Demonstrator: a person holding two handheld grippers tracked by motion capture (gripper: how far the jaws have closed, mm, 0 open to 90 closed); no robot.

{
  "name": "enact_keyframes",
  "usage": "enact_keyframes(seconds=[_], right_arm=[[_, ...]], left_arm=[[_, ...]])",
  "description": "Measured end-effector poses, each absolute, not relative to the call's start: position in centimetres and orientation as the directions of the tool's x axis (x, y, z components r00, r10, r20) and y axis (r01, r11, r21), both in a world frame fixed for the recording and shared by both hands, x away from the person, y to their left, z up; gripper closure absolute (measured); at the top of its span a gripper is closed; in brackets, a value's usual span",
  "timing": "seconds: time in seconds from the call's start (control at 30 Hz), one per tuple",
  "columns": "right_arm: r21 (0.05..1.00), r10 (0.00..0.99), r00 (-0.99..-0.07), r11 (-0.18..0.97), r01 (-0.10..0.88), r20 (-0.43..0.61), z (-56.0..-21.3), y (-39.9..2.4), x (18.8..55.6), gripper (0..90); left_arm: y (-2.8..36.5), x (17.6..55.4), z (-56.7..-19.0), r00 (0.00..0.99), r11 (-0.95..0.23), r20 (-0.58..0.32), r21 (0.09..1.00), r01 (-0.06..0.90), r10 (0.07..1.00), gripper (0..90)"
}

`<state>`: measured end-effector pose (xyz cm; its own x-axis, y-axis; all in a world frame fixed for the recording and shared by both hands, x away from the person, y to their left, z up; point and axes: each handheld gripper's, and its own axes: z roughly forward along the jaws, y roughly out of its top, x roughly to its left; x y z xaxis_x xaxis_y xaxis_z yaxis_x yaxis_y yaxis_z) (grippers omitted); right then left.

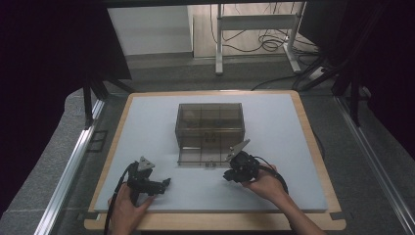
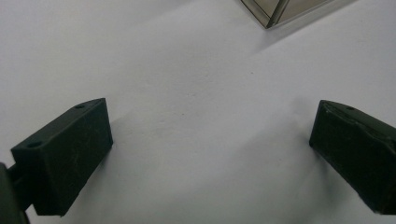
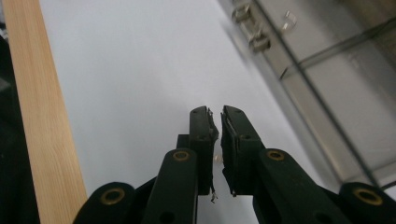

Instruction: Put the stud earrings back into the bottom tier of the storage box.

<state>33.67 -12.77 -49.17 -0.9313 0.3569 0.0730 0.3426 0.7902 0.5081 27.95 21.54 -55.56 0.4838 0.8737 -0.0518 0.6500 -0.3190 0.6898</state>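
Box (image 1: 209, 133) of clear plastic holds small metal parts; left gripper (image 1: 166, 183) released, right gripper (image 1: 226, 176) clenched, empty.

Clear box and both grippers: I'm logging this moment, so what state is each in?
Clear box: lid swung open, lying flat on the white mat towards the person.
Left gripper: jaws wide open, nothing between them.
Right gripper: jaws almost together; something small and thin seems pinched, too small to name.
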Motion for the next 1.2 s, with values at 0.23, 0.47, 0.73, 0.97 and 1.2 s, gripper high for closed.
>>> enact_keyframes(seconds=[0.23,0.47,0.73,0.97,1.2], right_arm=[[0.455,0.341,-0.937,0.826,0.334,0.069,-50.2,-13.0,33.5,76.1],[0.41,0.319,-0.948,0.864,0.294,0.007,-50.6,-12.3,33.0,76.6],[0.36,0.3,-0.954,0.889,0.283,0.008,-50.4,-11.6,33.0,84.2],[0.384,0.324,-0.944,0.865,0.322,0.06,-50.5,-12.1,33.5,84.3],[0.411,0.334,-0.94,0.849,0.333,0.072,-50.1,-12.7,33.9,88.2]], left_arm=[[21.5,27.9,-55.6,0.482,-0.316,-0.054,0.689,0.652,0.874,0.0],[21.5,27.9,-55.6,0.482,-0.316,-0.055,0.69,0.651,0.874,0.0],[21.5,27.9,-55.6,0.482,-0.316,-0.055,0.69,0.651,0.875,0.0],[21.5,27.9,-55.6,0.482,-0.316,-0.054,0.69,0.651,0.875,0.0],[21.5,27.9,-55.6,0.482,-0.316,-0.055,0.69,0.652,0.874,0.0]])
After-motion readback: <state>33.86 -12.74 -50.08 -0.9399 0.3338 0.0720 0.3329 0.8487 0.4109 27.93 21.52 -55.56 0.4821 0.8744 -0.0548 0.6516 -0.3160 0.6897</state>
